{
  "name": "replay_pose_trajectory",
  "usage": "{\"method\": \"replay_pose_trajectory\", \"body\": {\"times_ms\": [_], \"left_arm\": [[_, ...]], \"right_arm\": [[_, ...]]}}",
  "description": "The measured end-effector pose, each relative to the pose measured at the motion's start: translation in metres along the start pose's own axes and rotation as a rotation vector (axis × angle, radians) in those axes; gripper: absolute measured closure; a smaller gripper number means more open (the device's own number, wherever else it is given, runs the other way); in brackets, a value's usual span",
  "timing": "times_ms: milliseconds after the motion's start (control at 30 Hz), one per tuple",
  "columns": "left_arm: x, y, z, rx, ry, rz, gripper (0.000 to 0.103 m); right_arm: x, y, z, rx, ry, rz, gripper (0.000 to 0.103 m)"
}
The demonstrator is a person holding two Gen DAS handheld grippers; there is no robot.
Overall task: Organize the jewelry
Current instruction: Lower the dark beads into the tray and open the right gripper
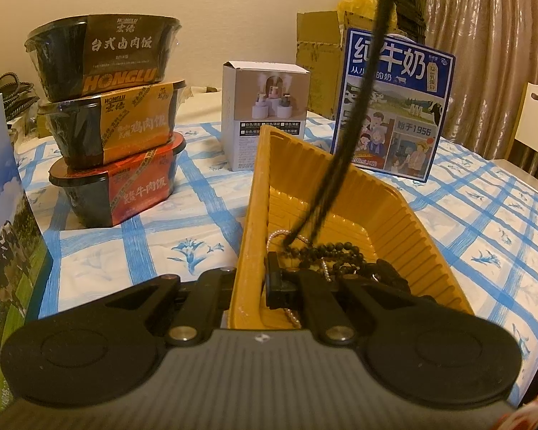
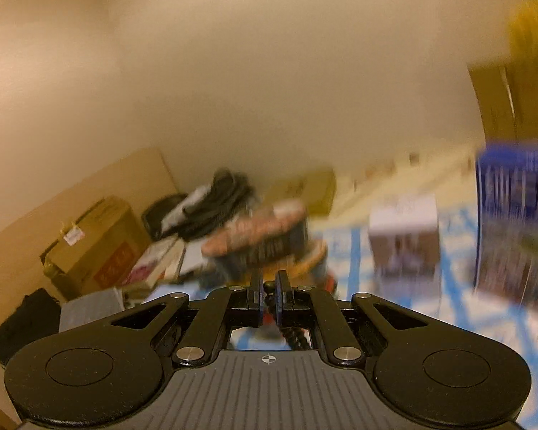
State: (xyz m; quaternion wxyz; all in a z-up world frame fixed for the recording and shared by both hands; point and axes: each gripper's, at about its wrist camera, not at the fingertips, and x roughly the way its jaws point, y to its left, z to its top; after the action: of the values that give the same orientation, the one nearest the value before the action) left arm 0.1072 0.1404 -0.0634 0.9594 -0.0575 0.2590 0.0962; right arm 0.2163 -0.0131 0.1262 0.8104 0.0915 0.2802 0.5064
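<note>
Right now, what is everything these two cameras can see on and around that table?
Yellow tray: one, on the checked cloth, tilted, its left wall clamped.
Black bead strand: one, hanging into the tray from above.
Pearl chain: one, white, in the tray.
Rice bowls: three, stacked, left.
Small box: one, white, behind the tray.
Milk carton: one, blue, right.
Tablecloth: one, blue-and-white.
Cardboard boxes: brown, by the wall.
Left gripper: black, shut on the tray wall.
Right gripper: black, shut on dark beads.
</note>
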Motion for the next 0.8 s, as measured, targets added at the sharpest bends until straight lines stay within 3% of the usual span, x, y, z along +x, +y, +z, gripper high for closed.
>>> {"method": "replay_pose_trajectory", "body": {"times_ms": [400,667,700,767,800], "left_arm": [[0.000,0.000,0.000,-0.004,0.001,0.002,0.099],[0.000,0.001,-0.001,-0.006,0.002,0.002,0.099],[0.001,0.001,-0.002,-0.008,0.004,0.003,0.099],[0.001,0.002,-0.002,-0.010,0.005,0.002,0.099],[0.001,0.002,-0.002,-0.010,0.006,0.002,0.099]], "right_arm": [[0.061,-0.078,-0.125,0.215,0.222,-0.113,0.097],[0.075,-0.058,-0.154,-0.039,0.283,-0.234,0.096],[0.074,-0.057,-0.158,-0.058,0.279,-0.243,0.093],[0.070,-0.057,-0.162,-0.081,0.273,-0.260,0.075],[0.068,-0.058,-0.164,-0.091,0.258,-0.274,0.058]]}}
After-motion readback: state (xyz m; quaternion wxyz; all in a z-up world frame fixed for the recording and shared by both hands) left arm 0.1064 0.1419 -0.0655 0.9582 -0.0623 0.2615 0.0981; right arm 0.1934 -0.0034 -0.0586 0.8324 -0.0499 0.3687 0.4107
